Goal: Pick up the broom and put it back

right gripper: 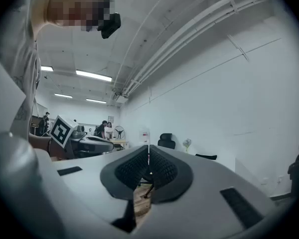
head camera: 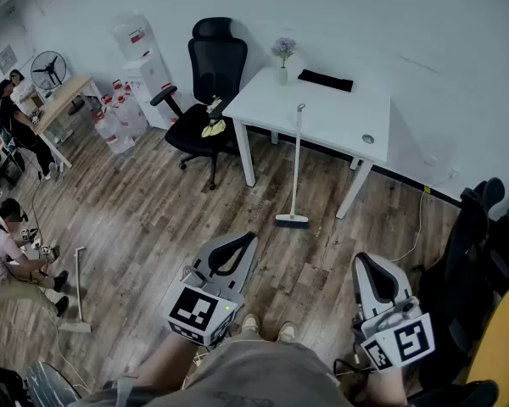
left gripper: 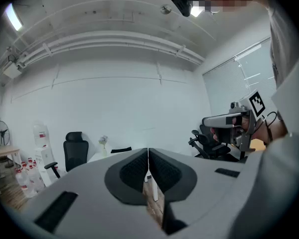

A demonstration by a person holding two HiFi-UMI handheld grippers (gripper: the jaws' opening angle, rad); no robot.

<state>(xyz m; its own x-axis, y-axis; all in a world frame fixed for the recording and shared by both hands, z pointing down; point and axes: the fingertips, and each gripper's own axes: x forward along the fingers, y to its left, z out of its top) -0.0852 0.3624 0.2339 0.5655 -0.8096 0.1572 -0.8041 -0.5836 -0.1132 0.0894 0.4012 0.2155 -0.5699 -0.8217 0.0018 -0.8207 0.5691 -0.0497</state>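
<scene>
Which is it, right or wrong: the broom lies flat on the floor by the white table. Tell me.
Wrong: the broom stands upright, leaning against the white table, brush head on the floor. The head view shows it.

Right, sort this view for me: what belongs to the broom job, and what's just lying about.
Job: broom, standing against the white table; left gripper and right gripper, both shut and empty.
Lying about: office chair, vase of flowers, black cloth, water dispenser, fan.
</scene>
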